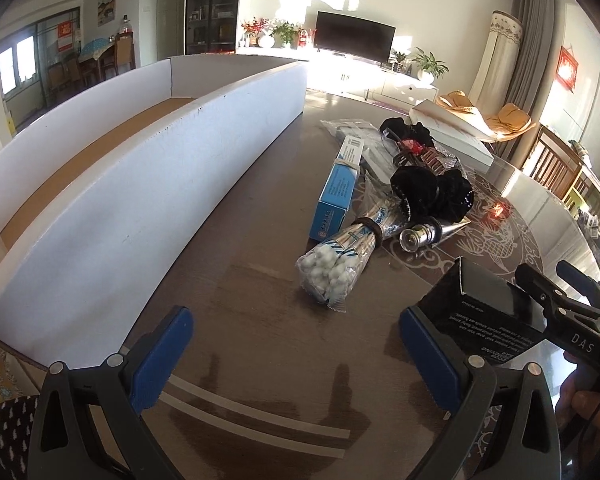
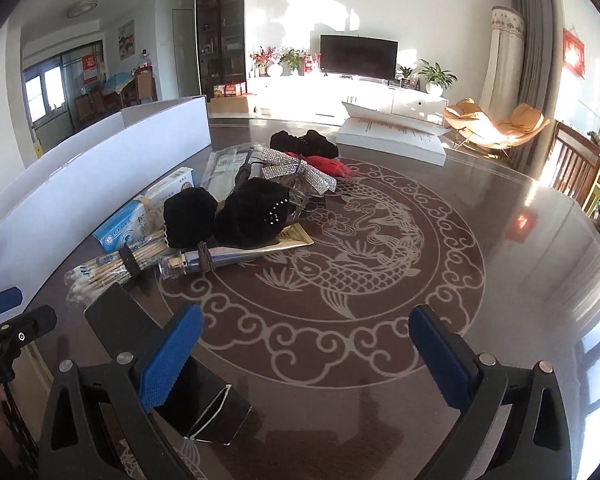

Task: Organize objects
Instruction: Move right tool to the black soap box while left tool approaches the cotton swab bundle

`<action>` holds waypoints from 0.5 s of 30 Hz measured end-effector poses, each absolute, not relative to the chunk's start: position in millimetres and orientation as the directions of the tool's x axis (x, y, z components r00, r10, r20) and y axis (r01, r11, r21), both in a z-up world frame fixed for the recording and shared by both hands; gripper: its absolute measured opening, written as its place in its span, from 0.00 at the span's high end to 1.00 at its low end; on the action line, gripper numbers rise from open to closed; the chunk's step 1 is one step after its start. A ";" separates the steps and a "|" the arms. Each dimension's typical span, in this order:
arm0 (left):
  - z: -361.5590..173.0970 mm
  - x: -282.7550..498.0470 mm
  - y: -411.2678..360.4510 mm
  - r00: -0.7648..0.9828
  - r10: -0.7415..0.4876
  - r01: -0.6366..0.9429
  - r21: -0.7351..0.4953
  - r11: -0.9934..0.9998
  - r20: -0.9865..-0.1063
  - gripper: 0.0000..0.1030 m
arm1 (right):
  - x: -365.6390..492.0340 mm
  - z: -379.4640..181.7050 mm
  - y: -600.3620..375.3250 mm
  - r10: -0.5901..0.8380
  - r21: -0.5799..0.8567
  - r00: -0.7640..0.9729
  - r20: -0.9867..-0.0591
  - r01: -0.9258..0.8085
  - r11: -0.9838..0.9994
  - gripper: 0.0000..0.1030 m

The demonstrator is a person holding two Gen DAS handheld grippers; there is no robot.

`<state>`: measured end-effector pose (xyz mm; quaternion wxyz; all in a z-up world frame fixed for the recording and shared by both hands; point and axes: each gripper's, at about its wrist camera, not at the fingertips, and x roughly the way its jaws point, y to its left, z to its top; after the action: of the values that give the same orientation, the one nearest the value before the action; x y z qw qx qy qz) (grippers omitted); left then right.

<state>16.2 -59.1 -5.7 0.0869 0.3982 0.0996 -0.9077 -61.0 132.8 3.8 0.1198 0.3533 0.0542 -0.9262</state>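
A pile lies on the dark table: a bag of cotton swabs [image 1: 334,268] [image 2: 100,276], a blue box [image 1: 336,192] [image 2: 140,216], black hair scrunchies [image 1: 432,192] [image 2: 236,212], a silver tube [image 1: 424,234] [image 2: 220,258] and a rhinestone bow [image 2: 296,172]. A long white cardboard tray [image 1: 132,184] [image 2: 80,168] stands left of the pile. A black box [image 1: 484,312] [image 2: 168,364] lies near both grippers. My left gripper [image 1: 296,360] is open and empty over bare table. My right gripper [image 2: 306,360] is open, its left finger beside the black box.
A white flat box [image 1: 456,132] [image 2: 392,136] lies at the far side of the table [image 2: 500,280]. Wooden chairs [image 2: 576,164] stand at the right edge. The table has a fish pattern [image 2: 340,248] in its middle.
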 end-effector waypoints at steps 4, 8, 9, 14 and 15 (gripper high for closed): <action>-7.0 15.5 -62.5 -0.663 -0.070 0.244 -0.127 -0.961 -0.745 0.00 | -55.0 4.2 140.2 -0.193 -0.007 -0.703 -0.685 0.271 -0.963 0.00; -7.3 15.1 -63.5 -0.661 -0.066 0.245 -0.131 -0.961 -0.748 0.00 | -48.2 11.1 134.9 -0.239 0.007 -0.686 -0.687 0.322 -0.947 0.00; -6.7 15.5 -63.3 -0.662 -0.066 0.244 -0.131 -0.961 -0.747 0.00 | -47.3 12.9 132.4 -0.259 0.017 -0.677 -0.689 0.342 -0.939 0.00; -6.3 15.9 -63.1 -0.663 -0.064 0.243 -0.134 -0.961 -0.746 0.00 | -41.6 19.3 108.6 -0.416 0.077 -0.564 -0.713 0.527 -0.847 0.00; -6.0 16.3 -63.1 -0.663 -0.062 0.243 -0.136 -0.960 -0.746 0.00 | -38.5 18.9 101.9 -0.436 0.075 -0.540 -0.720 0.565 -0.822 0.00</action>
<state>16.3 -63.1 -6.0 0.0843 0.4020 0.1125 -0.9048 -38.5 101.9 18.9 0.2866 0.3848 0.0834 -0.8734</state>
